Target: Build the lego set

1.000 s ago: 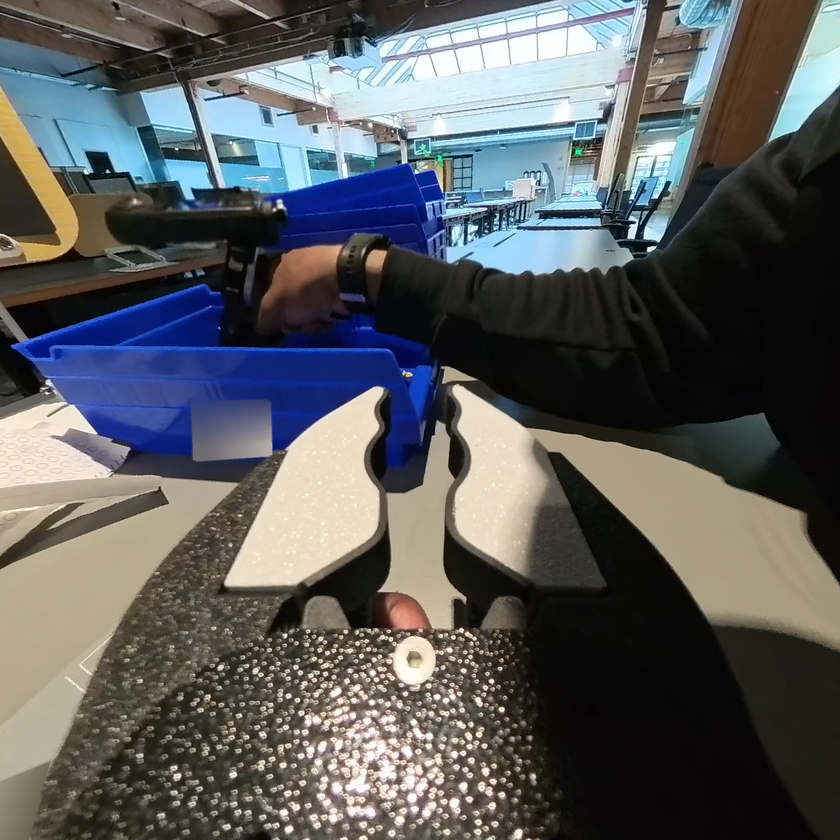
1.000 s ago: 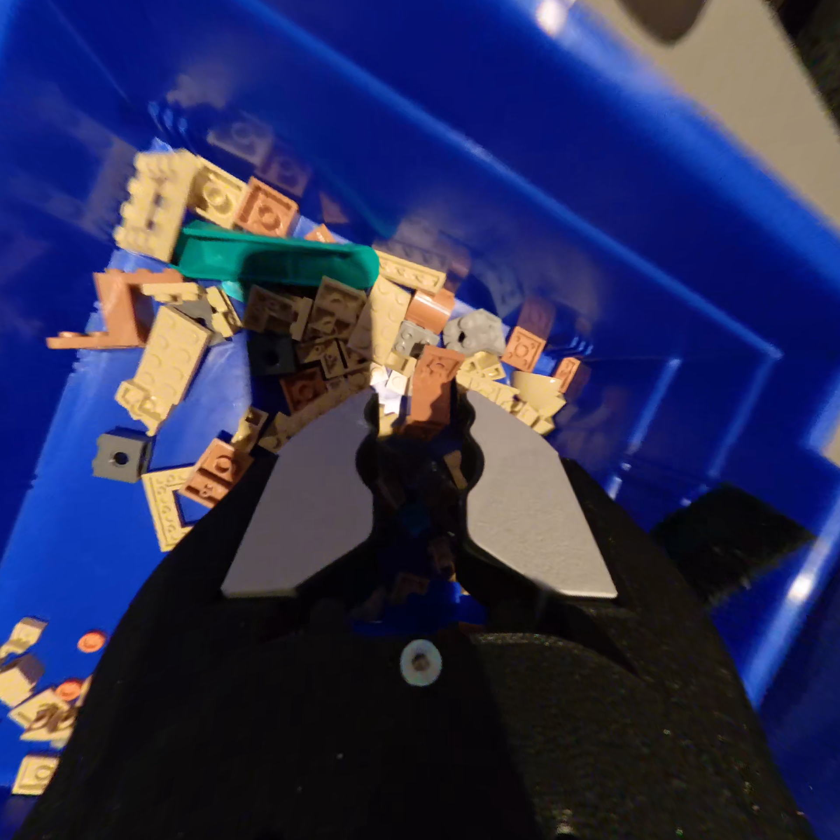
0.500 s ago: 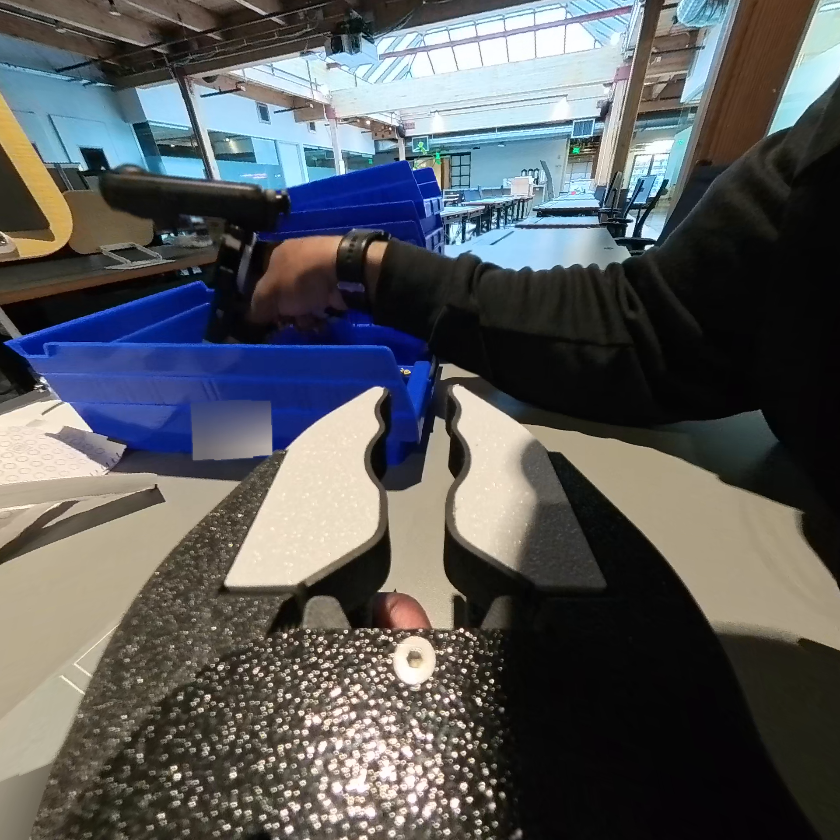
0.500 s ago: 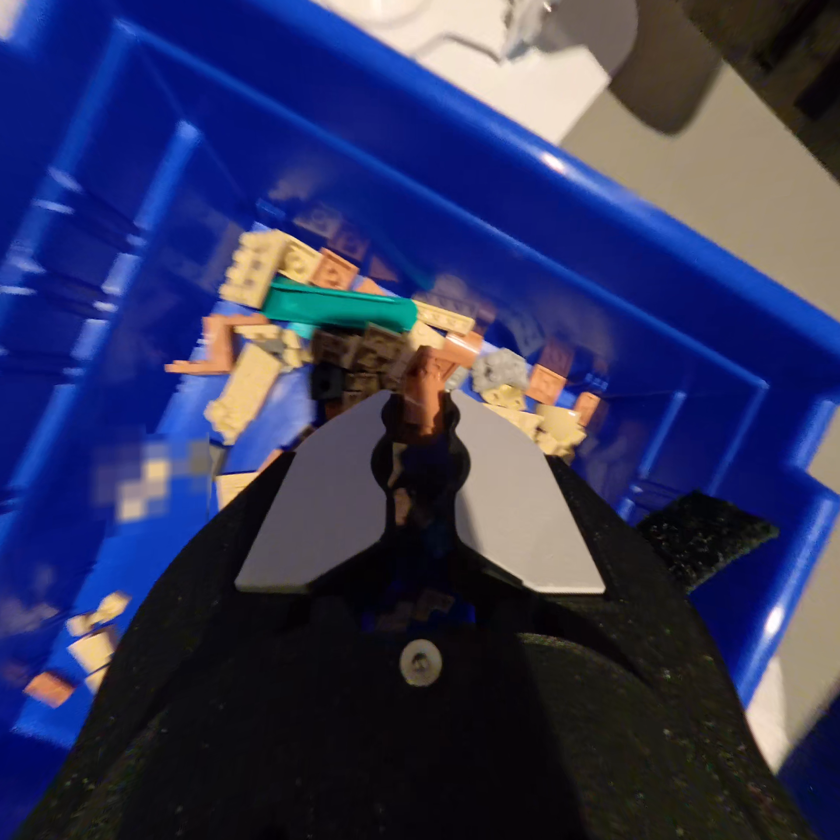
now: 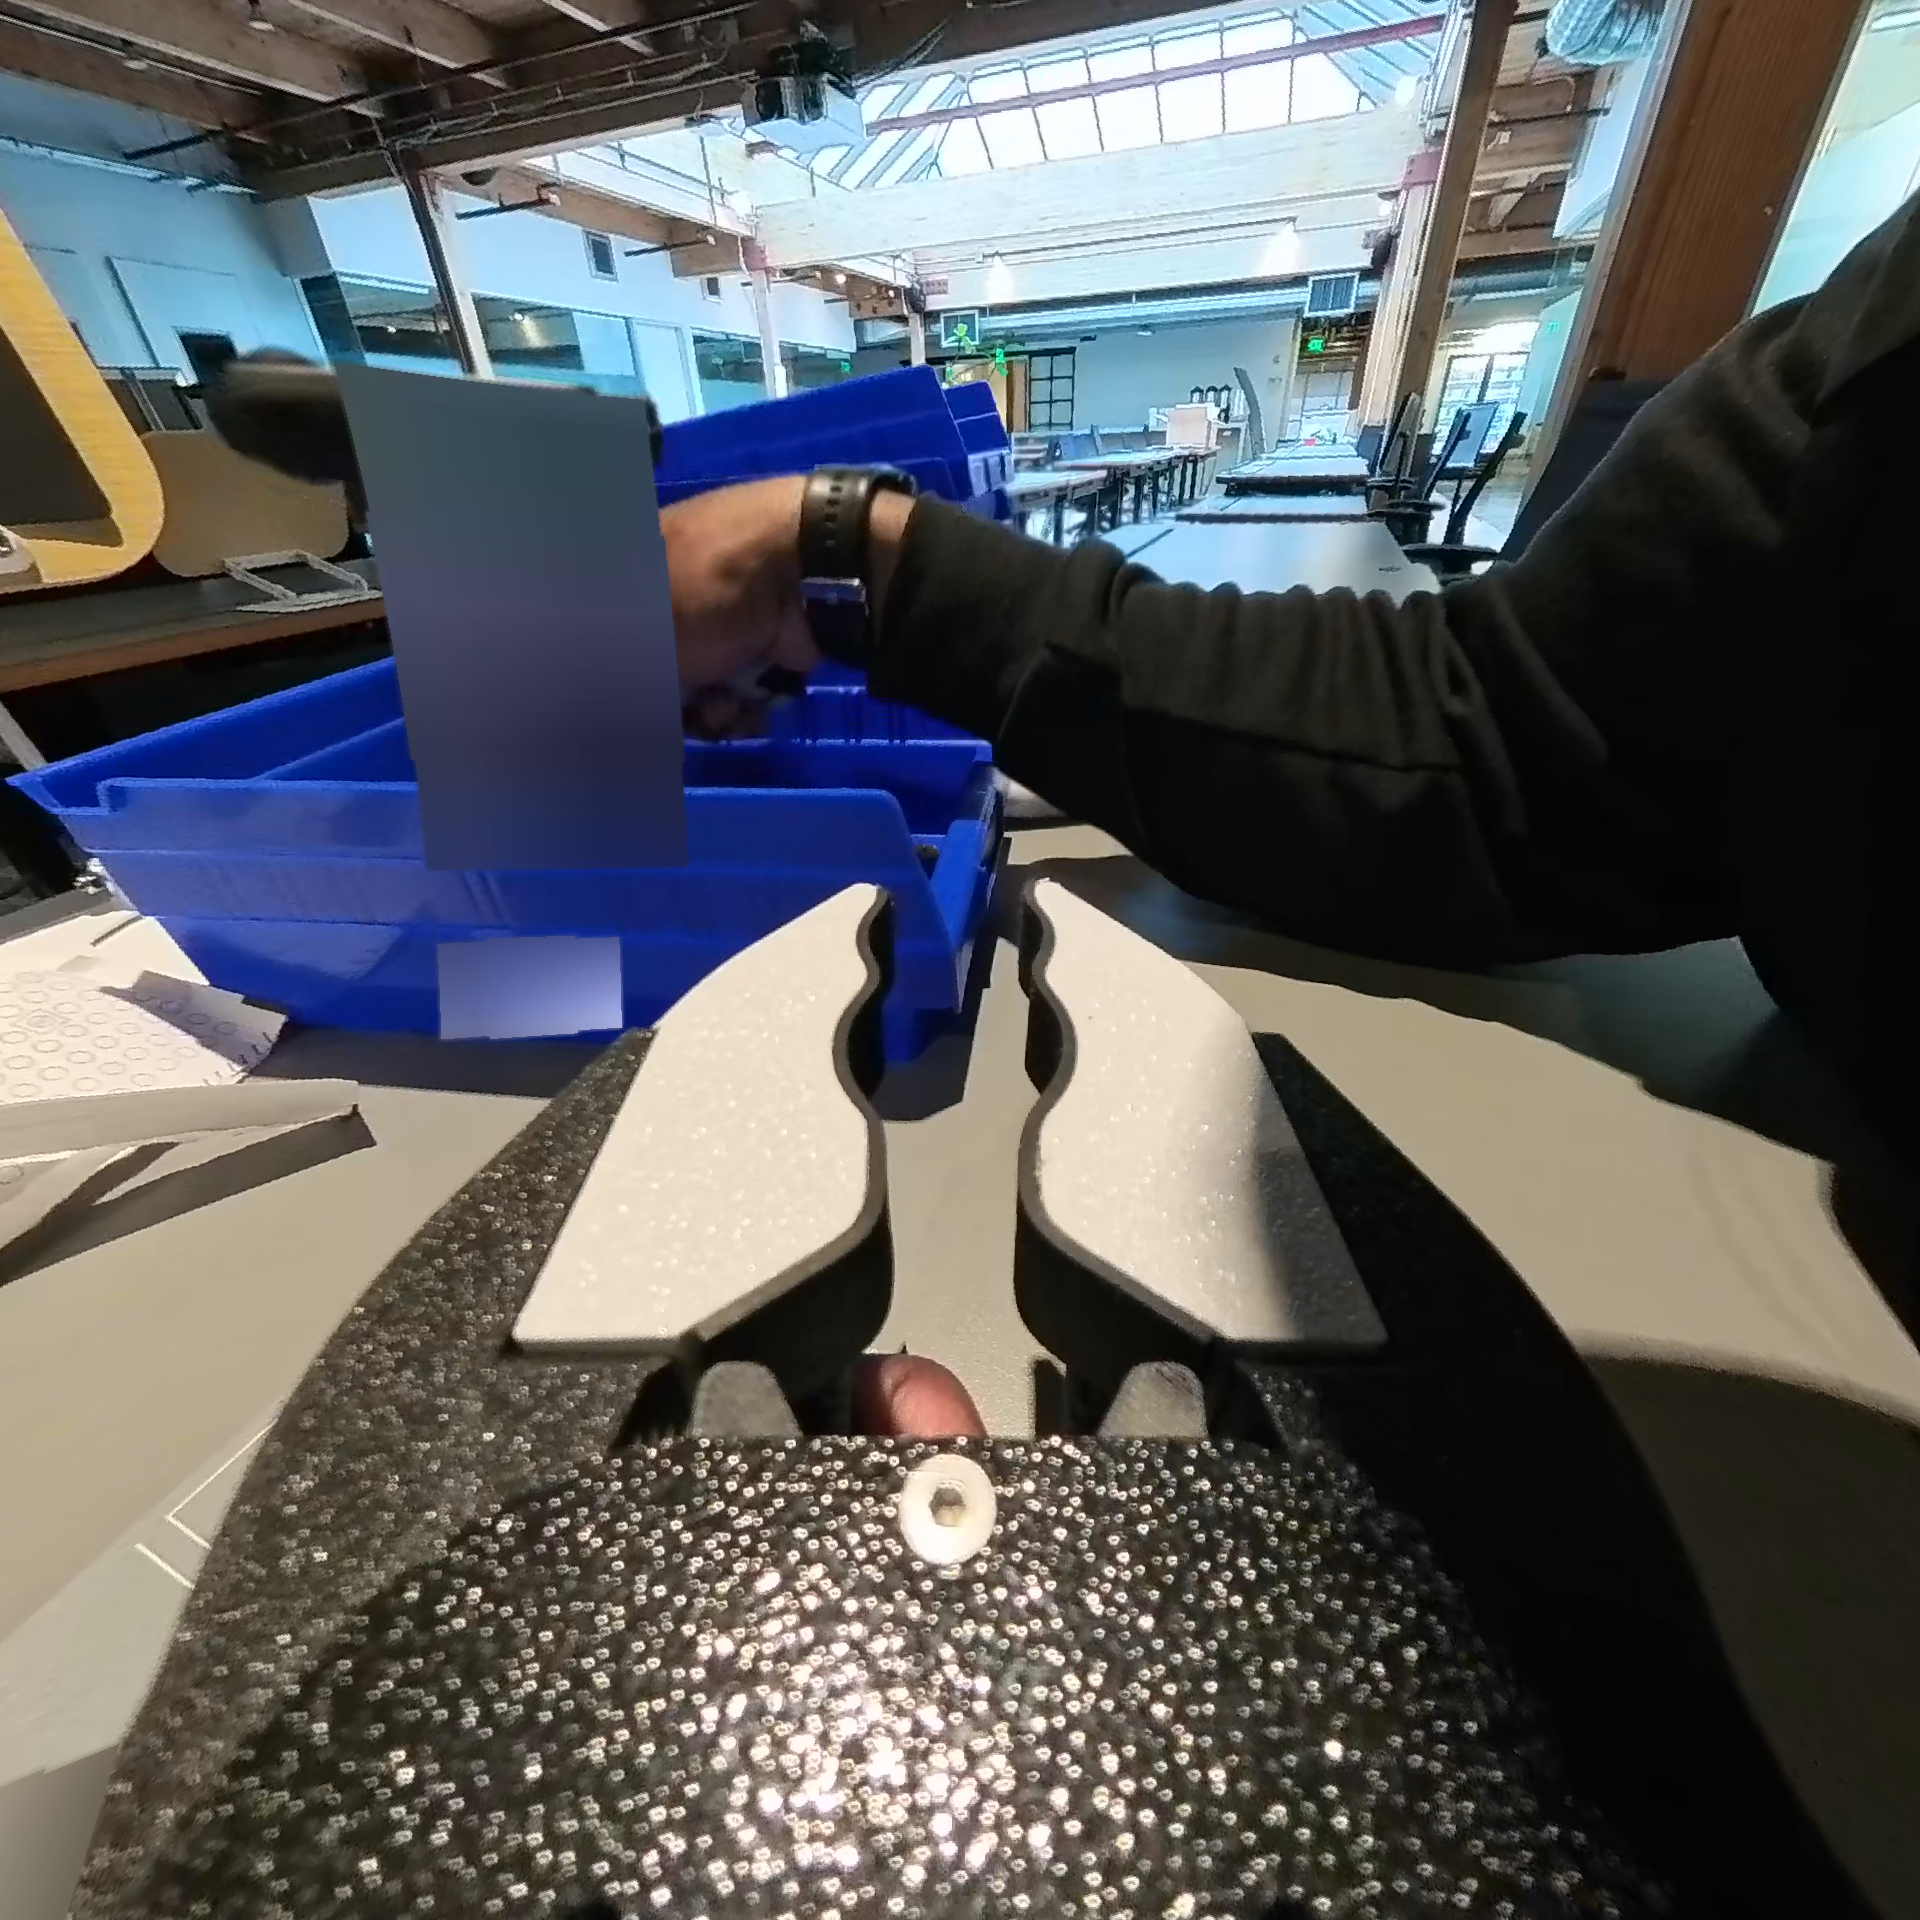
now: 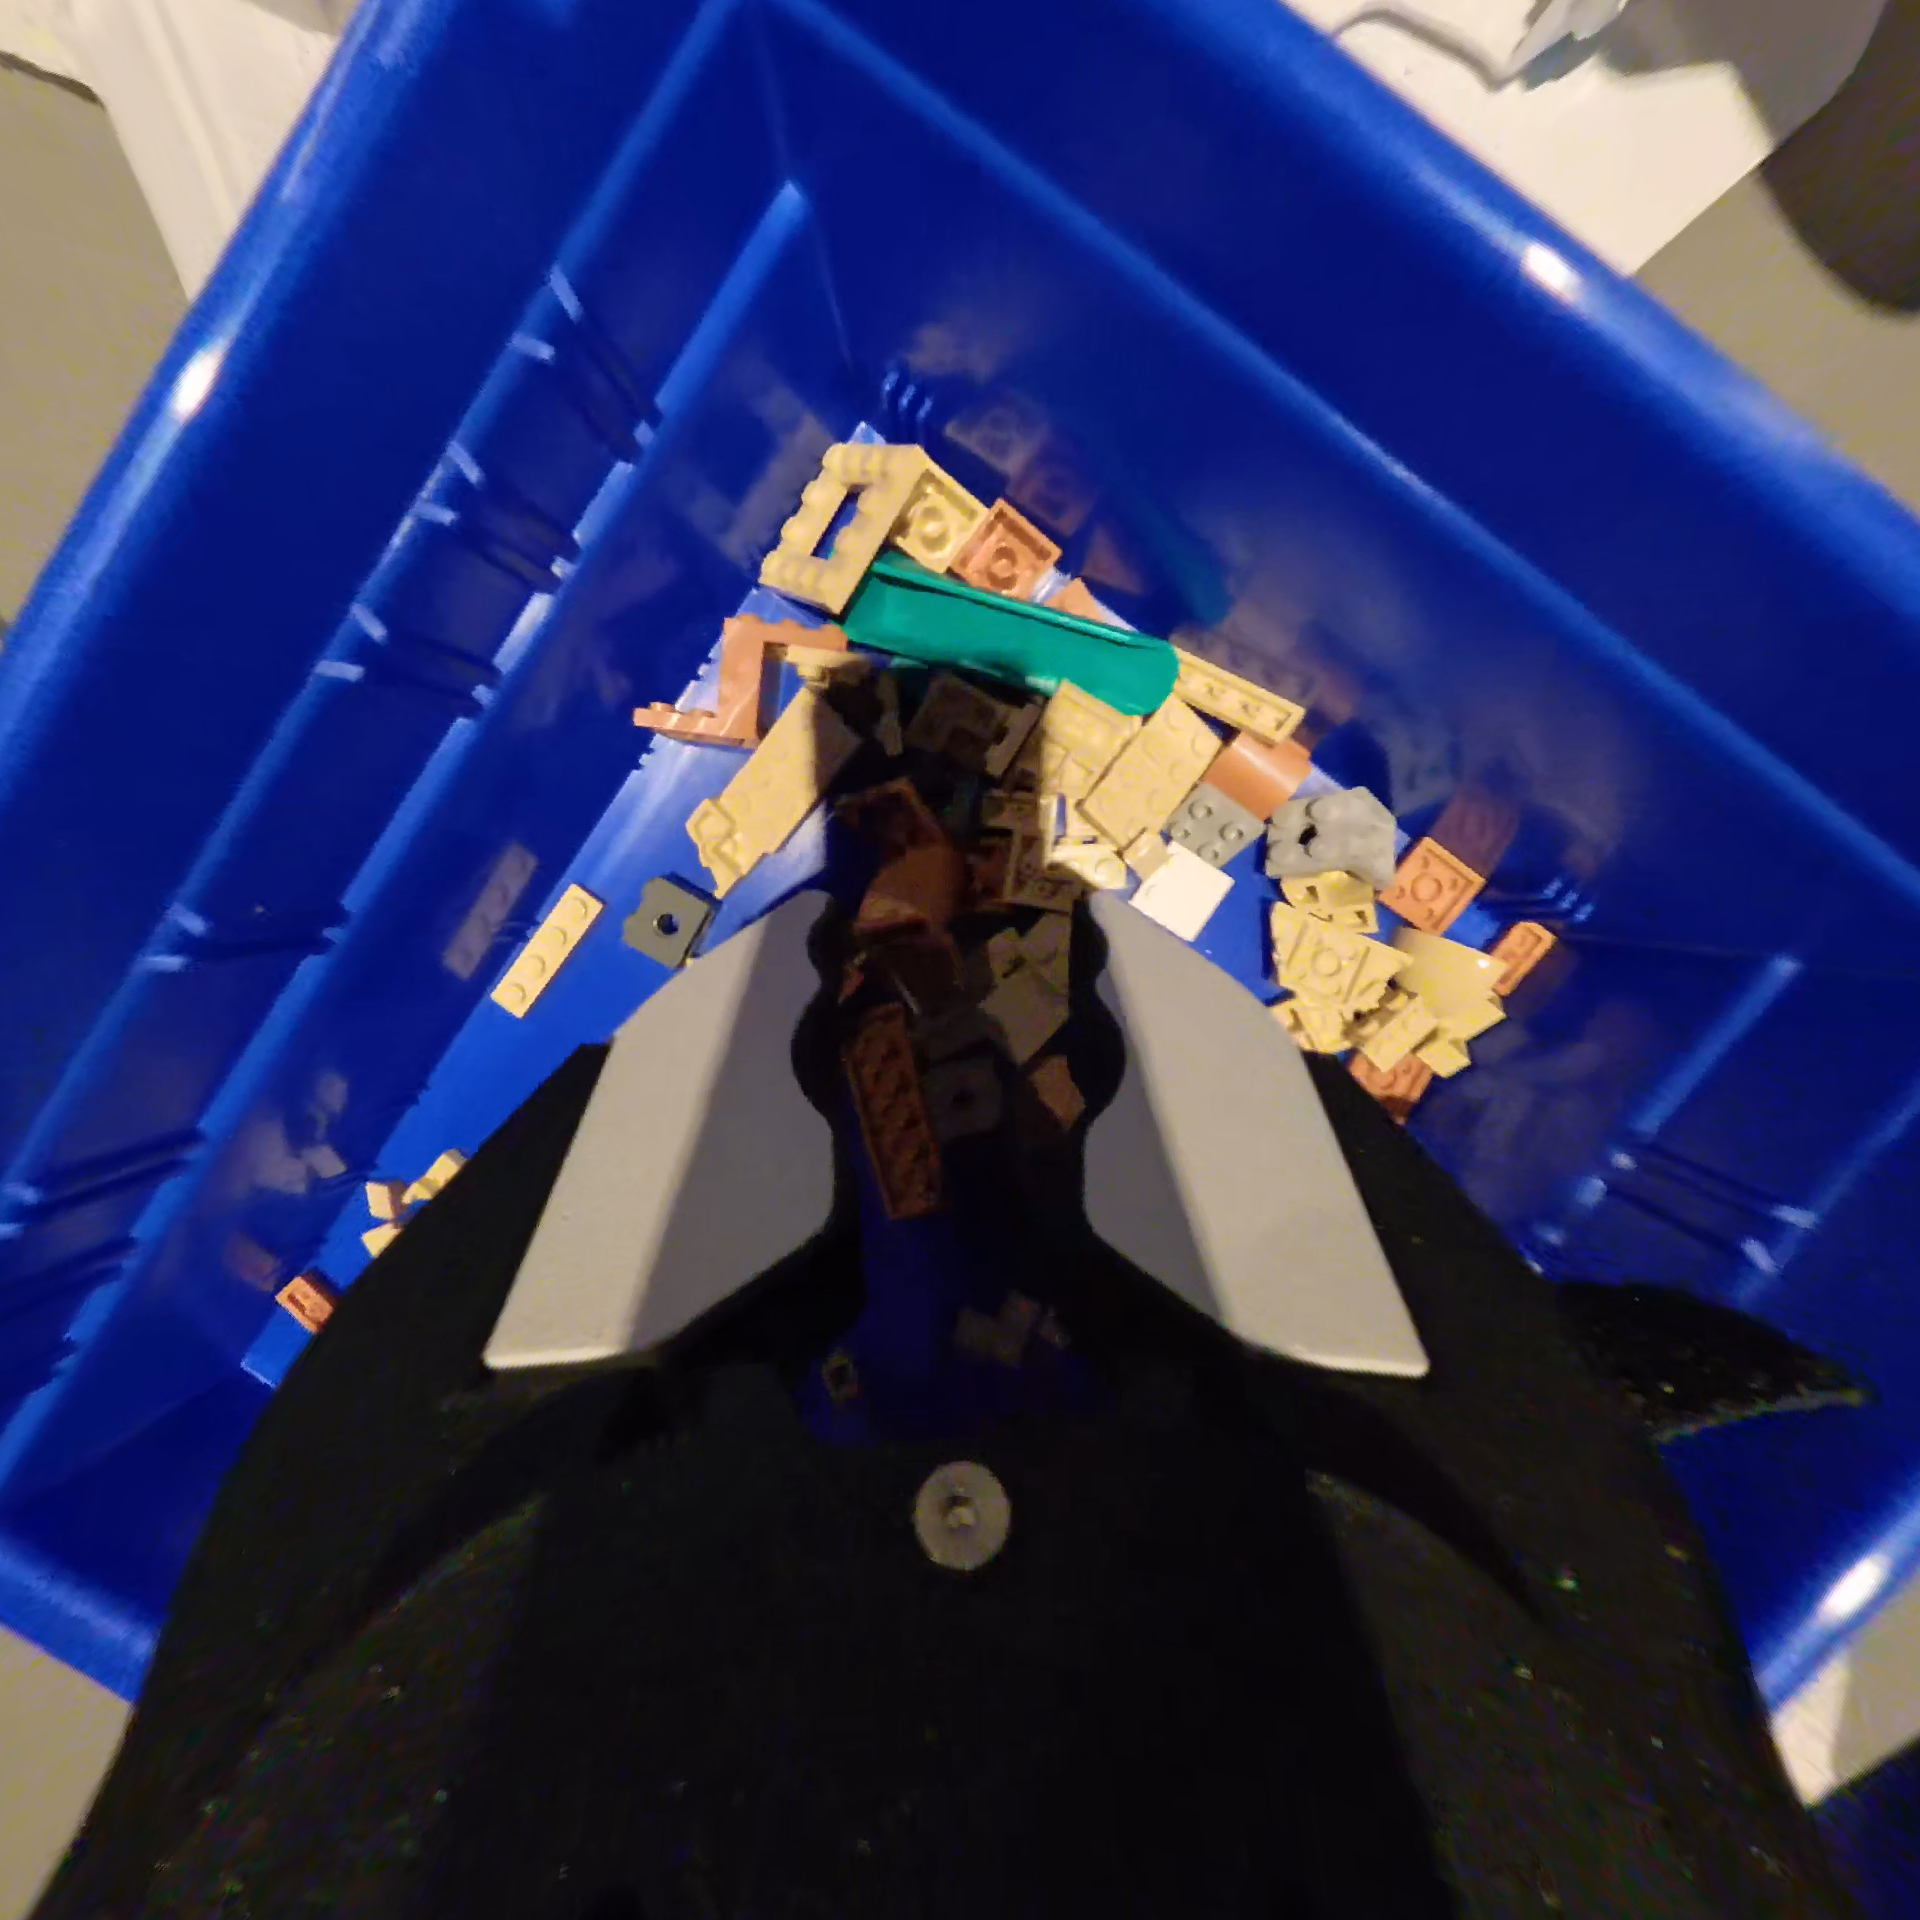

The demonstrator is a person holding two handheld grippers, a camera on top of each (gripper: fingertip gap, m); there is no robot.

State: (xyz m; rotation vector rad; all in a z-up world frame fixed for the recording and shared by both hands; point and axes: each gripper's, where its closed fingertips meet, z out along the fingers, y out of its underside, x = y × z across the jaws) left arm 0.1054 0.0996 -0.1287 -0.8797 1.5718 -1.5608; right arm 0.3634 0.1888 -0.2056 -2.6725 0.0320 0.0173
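Bin: right gripper [image 6: 961, 914] over blue bin [image 6: 1299, 343], jaws parted, nothing clamped.
Left gripper [image 5: 954, 966]: narrow gap, empty.
Risk: heaped bricks [image 6: 1049, 769] shift, wrong piece pinched.

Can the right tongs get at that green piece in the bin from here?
Probably yes: the right tongs are open above the blue bin, and the green piece lies uncovered on the pile just ahead.

One green piece [image 6: 1013, 641], one white tile [image 6: 1182, 890], many tan pieces [image 6: 1148, 774], one blue bin [image 6: 1351, 436].
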